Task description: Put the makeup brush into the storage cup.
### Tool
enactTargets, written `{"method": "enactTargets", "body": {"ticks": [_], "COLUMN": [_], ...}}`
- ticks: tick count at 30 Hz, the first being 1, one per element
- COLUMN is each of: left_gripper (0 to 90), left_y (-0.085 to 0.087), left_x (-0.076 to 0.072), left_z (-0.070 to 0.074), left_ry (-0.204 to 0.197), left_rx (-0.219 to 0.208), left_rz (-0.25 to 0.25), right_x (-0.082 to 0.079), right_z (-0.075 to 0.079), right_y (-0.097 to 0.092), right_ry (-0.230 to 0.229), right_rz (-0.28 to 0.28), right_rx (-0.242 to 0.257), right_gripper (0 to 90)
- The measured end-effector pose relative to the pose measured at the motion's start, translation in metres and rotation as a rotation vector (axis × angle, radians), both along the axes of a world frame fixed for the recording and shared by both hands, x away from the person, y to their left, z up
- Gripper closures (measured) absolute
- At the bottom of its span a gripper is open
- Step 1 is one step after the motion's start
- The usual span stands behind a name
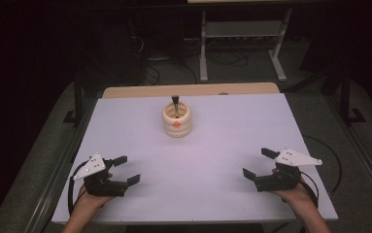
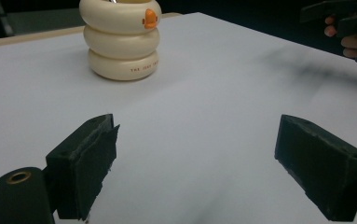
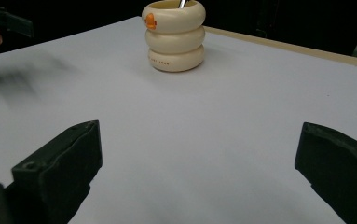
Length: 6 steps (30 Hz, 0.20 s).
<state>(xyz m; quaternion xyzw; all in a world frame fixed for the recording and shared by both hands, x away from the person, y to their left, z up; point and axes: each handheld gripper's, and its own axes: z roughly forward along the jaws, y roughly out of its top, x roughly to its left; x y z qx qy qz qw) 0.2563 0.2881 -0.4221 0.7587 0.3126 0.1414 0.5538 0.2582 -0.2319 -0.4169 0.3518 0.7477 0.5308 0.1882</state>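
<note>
A cream ringed cup (image 1: 177, 120) with an orange mark on its front stands upright at the table's far middle, a dark-handled utensil (image 1: 175, 102) sticking out of it. The same cup (image 2: 121, 37) (image 3: 174, 35) shows well ahead of each gripper's jaws. My left gripper (image 1: 126, 169) rests near the front left of the table, open and empty. At the front right my right gripper (image 1: 258, 163) is open as well, with nothing between its jaws. Both grippers (image 2: 195, 170) (image 3: 197, 172) point toward the cup from far off.
The white table top (image 1: 222, 141) has a wooden strip (image 1: 125, 91) along its far edge. Beyond it on the dark floor stand a white metal frame (image 1: 242, 36) and cables. The other hand's gripper (image 2: 348, 21) shows at the upper right of the left gripper view.
</note>
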Motion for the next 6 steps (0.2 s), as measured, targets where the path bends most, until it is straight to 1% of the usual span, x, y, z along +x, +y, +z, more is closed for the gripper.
{"method": "enactTargets", "body": {"ticks": [2, 3, 6], "left_gripper": [12.2, 12.1, 12.1], "left_y": [0.0007, 0.0003, -0.0002], "left_x": [-0.0002, -0.0004, -0.0007], "left_z": [0.0017, 0.002, 0.0027], "left_ry": [-0.008, -0.011, -0.013], "left_rx": [0.007, 0.005, 0.007], "left_rz": [-0.002, -0.001, -0.001], "right_x": [0.0, -0.0003, -0.0007], "right_z": [0.0003, 0.0005, 0.0013], "right_y": [0.0001, 0.0004, 0.0007], "right_ry": [0.0, 0.001, -0.006], "right_rz": [0.002, 0.001, 0.005], "right_rx": [-0.003, -0.002, -0.002], "right_gripper": [0.0, 0.0, 0.0]}}
